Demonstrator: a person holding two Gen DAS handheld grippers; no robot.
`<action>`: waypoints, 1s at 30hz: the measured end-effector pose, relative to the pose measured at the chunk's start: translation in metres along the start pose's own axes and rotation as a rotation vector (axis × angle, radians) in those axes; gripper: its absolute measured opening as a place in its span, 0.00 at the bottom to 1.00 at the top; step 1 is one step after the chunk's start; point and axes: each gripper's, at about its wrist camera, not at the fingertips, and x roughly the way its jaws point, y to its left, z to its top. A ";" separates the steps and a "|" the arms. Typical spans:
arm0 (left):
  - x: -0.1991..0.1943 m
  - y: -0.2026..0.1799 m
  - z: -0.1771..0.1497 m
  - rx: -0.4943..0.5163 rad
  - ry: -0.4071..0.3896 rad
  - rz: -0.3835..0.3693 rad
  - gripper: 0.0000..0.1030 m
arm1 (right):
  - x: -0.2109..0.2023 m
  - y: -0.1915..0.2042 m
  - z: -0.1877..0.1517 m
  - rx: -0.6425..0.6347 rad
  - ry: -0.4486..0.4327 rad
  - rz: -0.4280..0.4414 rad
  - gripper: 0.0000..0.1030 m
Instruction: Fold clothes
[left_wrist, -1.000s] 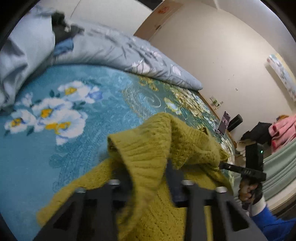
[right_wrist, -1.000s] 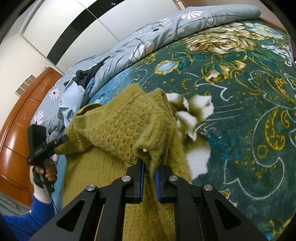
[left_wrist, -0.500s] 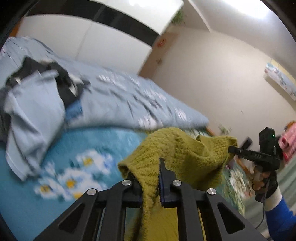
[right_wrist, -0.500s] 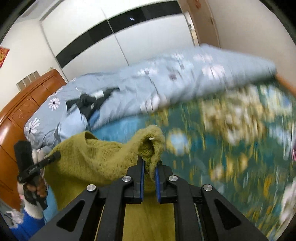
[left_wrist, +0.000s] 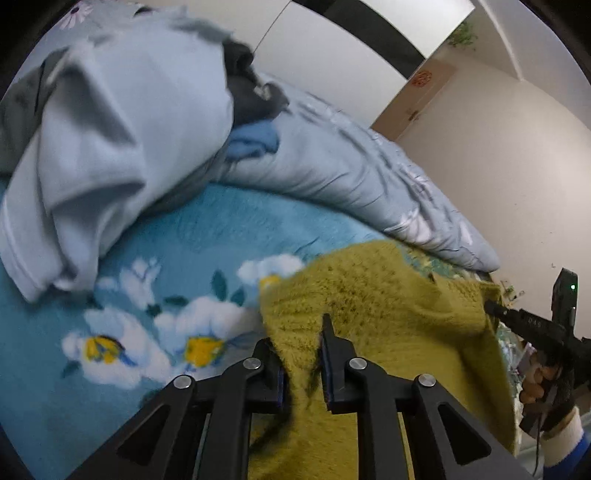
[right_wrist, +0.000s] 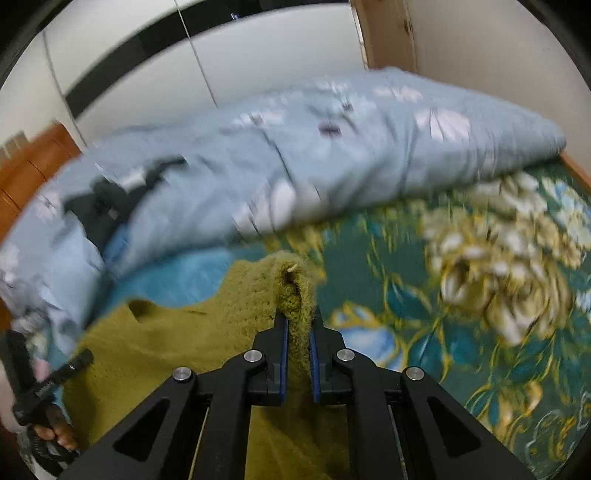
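An olive-green knit sweater hangs spread between both grippers over the teal flowered blanket. My left gripper has one corner of it between its pads; the jaws are opening slightly, and the knit still fills the gap. In the right wrist view my right gripper is shut on a bunched fold of the sweater. Each view also shows the other gripper: the right gripper at the sweater's far right edge, and the left gripper at lower left in a hand.
A crumpled light-blue garment with dark clothes behind it lies at the back left. A rolled grey-blue flowered duvet runs across the far side of the bed. A wooden headboard and white wardrobe doors stand behind.
Both grippers carried the sweater up off the blanket and toward the duvet. It went from a crumpled heap to a stretched sheet between them. The left jaws narrowed onto the knit.
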 end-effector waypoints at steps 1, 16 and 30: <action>0.001 0.002 -0.002 -0.008 0.003 -0.005 0.18 | 0.004 -0.002 -0.003 0.008 0.010 -0.001 0.10; -0.064 -0.019 -0.019 0.036 -0.069 -0.082 0.82 | -0.056 -0.050 -0.041 0.047 -0.022 0.077 0.48; -0.134 0.014 -0.097 -0.046 -0.111 -0.052 0.86 | -0.073 -0.070 -0.122 0.095 0.070 0.138 0.52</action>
